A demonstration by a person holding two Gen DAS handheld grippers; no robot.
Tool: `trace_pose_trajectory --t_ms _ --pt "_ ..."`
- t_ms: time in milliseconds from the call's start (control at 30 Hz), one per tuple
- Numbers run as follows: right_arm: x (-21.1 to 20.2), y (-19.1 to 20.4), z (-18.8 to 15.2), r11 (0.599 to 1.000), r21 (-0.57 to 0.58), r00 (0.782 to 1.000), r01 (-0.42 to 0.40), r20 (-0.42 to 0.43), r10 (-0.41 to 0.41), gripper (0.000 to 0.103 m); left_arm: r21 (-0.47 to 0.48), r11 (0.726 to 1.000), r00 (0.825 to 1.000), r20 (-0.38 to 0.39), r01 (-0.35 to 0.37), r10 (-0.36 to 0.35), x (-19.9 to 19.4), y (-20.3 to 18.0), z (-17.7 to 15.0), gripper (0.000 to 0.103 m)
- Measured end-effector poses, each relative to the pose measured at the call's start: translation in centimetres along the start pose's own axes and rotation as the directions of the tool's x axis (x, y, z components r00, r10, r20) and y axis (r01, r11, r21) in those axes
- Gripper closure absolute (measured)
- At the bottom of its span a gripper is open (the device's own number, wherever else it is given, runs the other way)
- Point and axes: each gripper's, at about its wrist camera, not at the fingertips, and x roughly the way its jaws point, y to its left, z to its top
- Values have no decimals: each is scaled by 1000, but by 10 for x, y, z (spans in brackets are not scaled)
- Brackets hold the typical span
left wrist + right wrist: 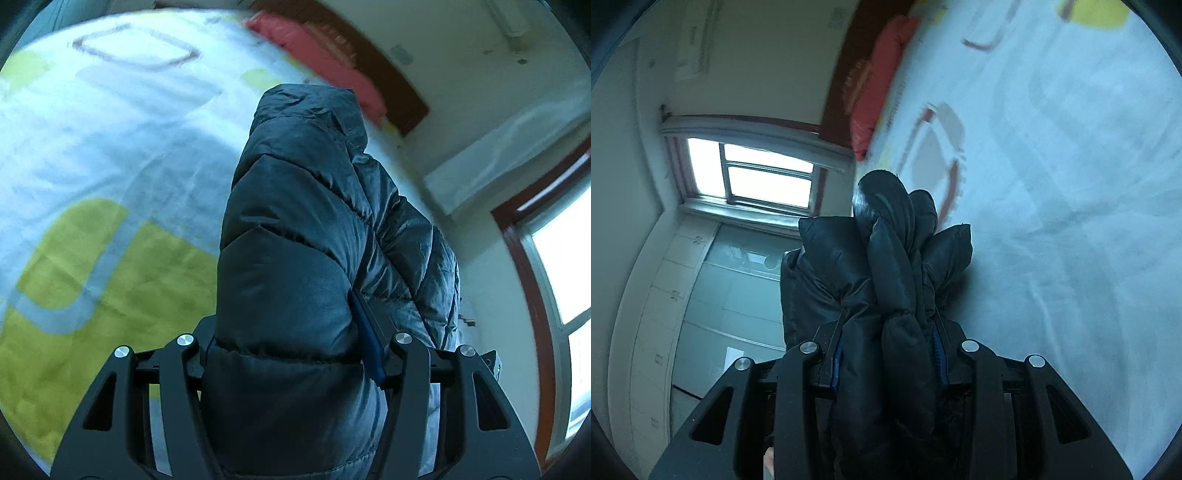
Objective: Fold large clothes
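Note:
A dark quilted puffer jacket (295, 229) fills the middle of the left wrist view, held up above the bed. My left gripper (291, 354) is shut on a thick fold of it; the blue pads (369, 343) press into the fabric. In the right wrist view the jacket (886, 280) bunches in several puffy folds between the fingers. My right gripper (886, 354) is shut on that bunch. Each gripper's fingertips are hidden by the jacket.
Below lies a bed with a white sheet (122, 122) printed with yellow-green patches (92, 266). A red pillow (314, 55) lies against a brown headboard (388, 74). A window (757, 173) and pale cabinets (683, 295) stand beside the bed.

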Motion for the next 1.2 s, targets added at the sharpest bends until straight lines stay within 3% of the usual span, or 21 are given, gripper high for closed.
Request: trace_pose_trajectory --t_ms 200,433,767,933,1000,1067,1200 --pt "5 -19 -2 999 38 1000 -16 -11 17 67 9 1000 1000 5 -23 23 20 7 -2 38" --pt "6 -8 -3 1000 27 1000 13 -16 -13 66 6 999 999 -11 -31 31 26 1 1 36" --pt "-6 14 -7 994 -35 995 99 0 -99 42 2 1000 1000 3 9 -9 -11 22 -4 28" --pt "-13 11 -15 994 -33 995 104 7 -104 36 -13 1000 1000 16 27 -27 -25 31 -20 23" --pt "-12 7 -18 993 -25 994 112 2 -112 37 -12 1000 999 29 25 -24 -24 32 -25 23" --pt "-9 4 -18 992 -25 992 126 -5 -126 47 -7 1000 999 36 22 -22 -21 32 -28 27" --pt "-6 1 -20 992 -22 992 125 -3 -126 56 25 1000 999 46 -13 12 -16 27 -29 34"
